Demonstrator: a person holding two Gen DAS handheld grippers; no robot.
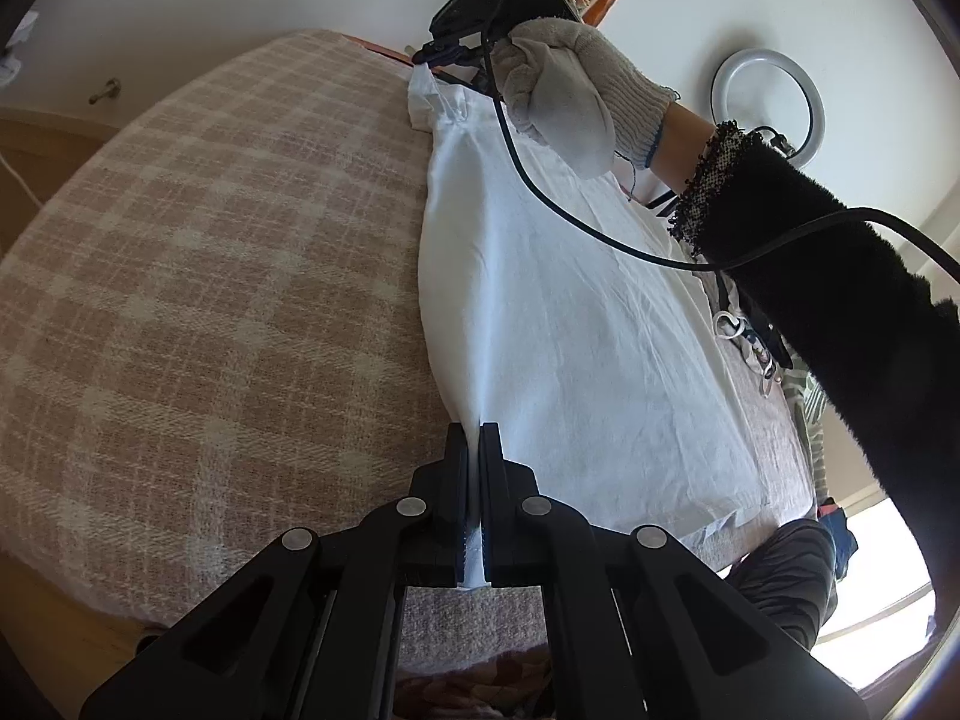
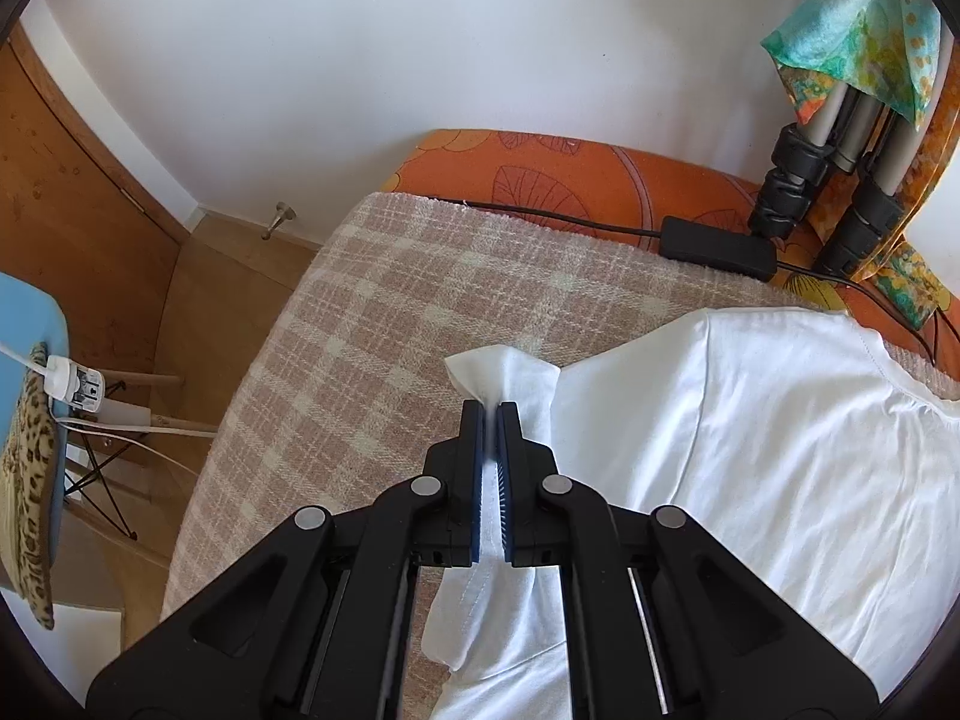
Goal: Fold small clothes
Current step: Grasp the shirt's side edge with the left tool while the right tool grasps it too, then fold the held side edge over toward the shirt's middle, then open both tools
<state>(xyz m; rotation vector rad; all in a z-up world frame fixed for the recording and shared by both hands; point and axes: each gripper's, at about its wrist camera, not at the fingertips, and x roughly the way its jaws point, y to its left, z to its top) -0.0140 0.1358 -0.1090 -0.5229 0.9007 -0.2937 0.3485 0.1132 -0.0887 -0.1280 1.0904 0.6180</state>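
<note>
Both my jaws clamped tight: left gripper [image 1: 474, 438] on white shirt [image 1: 540, 312] hem at frame bottom-centre, right gripper [image 2: 491, 414] on sleeve, centre frame. Side-fold step; next, I reckon, carry both edges across w/ even tension.

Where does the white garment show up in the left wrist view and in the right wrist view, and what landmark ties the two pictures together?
Left wrist view: the white garment runs up the centre-right, its near edge pinched in the left gripper.
Right wrist view: the white garment fills the lower right, its sleeve pinched in the right gripper.
Shared landmark: the pink checked blanket under the garment, to its left in both.
</note>
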